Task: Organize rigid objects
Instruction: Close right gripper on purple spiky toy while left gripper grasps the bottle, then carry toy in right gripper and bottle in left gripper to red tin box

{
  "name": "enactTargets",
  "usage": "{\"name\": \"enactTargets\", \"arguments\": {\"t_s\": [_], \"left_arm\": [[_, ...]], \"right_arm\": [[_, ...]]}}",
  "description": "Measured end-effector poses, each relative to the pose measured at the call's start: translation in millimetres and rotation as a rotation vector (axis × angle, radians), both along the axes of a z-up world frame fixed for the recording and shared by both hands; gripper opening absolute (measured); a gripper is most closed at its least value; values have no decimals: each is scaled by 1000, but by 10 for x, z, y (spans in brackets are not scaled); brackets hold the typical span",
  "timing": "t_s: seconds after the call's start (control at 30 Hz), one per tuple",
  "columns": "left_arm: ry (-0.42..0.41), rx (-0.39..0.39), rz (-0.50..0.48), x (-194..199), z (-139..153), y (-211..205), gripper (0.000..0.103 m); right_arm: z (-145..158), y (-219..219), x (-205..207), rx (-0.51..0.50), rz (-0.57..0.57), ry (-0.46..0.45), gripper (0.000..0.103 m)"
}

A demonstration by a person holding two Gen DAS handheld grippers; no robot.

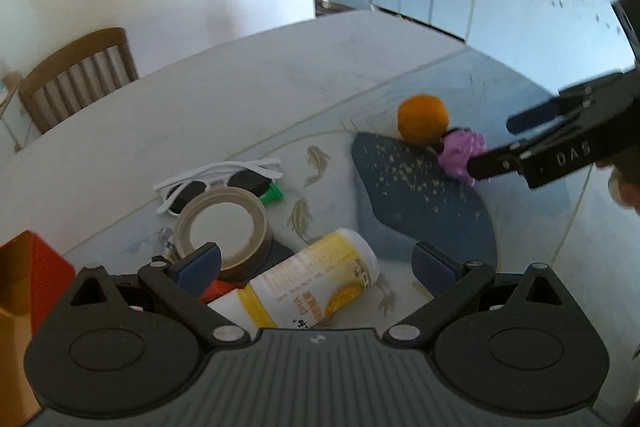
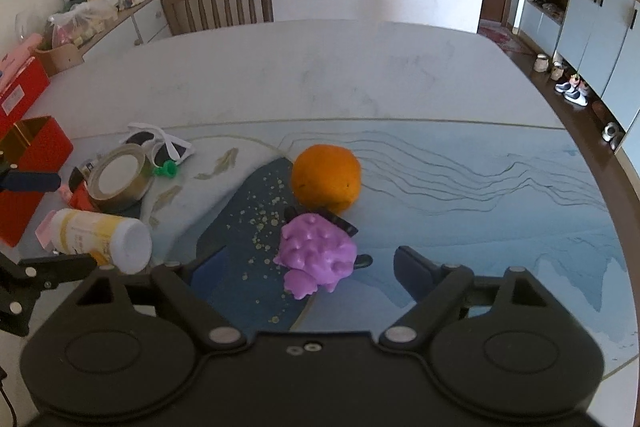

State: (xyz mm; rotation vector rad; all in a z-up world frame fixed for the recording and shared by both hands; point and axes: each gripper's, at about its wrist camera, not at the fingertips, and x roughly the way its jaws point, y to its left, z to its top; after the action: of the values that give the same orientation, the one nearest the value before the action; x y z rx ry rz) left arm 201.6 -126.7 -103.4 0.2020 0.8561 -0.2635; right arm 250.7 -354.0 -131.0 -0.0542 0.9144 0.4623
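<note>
A white and yellow bottle (image 1: pixel 316 279) lies on its side between the fingers of my open left gripper (image 1: pixel 316 267); it also shows in the right wrist view (image 2: pixel 100 239). A tape roll (image 1: pixel 224 227) lies just beyond the left finger. My right gripper (image 2: pixel 308 267) is open around a purple bumpy toy (image 2: pixel 316 251), which lies in front of an orange (image 2: pixel 326 177). In the left wrist view the right gripper (image 1: pixel 492 147) reaches the toy (image 1: pixel 462 151) beside the orange (image 1: pixel 422 119). A small black object lies partly under the toy.
White sunglasses (image 1: pixel 216 183), a green piece (image 1: pixel 272 195) and a red box (image 2: pixel 28 171) sit at the table's left. A wooden chair (image 2: pixel 220 3) stands behind the table (image 2: pixel 320 67). Cabinets (image 2: pixel 592 23) line the right wall.
</note>
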Motion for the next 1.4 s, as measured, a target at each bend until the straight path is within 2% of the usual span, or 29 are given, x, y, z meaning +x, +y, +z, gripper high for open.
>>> {"name": "enactTargets", "arguments": {"t_s": [0.1,0.3,0.67,0.8,0.83,0.87,0.93,1.07,1.17,1.4], "left_arm": [[18,49,-27,53,-94,-20,102],[53,99,-76,135,-266,-53,101],[79,93,-82,74,-345,-111,96],[92,100,-70,57,-337,-130,83],[100,101,-67,53,-341,-135,76],[113,103,-66,48,-352,-138,68],[132,106,-67,30,-383,-149,59],[137,78,-43,2,-371,-163,48],[138,56,-14,-19,-365,-164,44],[134,21,81,-108,-336,-148,44]], "right_arm": [[-55,7,39,-2,7,19,87],[-96,-10,155,-8,5,51,87],[-245,-29,304,-23,3,84,83],[-251,-15,312,-29,6,72,81],[-248,-8,316,-31,8,68,79],[-243,-3,312,-34,11,62,77],[-229,11,306,-45,20,52,66],[-205,25,271,-61,28,42,64],[-175,23,222,-60,30,33,64],[-67,19,36,-44,66,18,64]]}}
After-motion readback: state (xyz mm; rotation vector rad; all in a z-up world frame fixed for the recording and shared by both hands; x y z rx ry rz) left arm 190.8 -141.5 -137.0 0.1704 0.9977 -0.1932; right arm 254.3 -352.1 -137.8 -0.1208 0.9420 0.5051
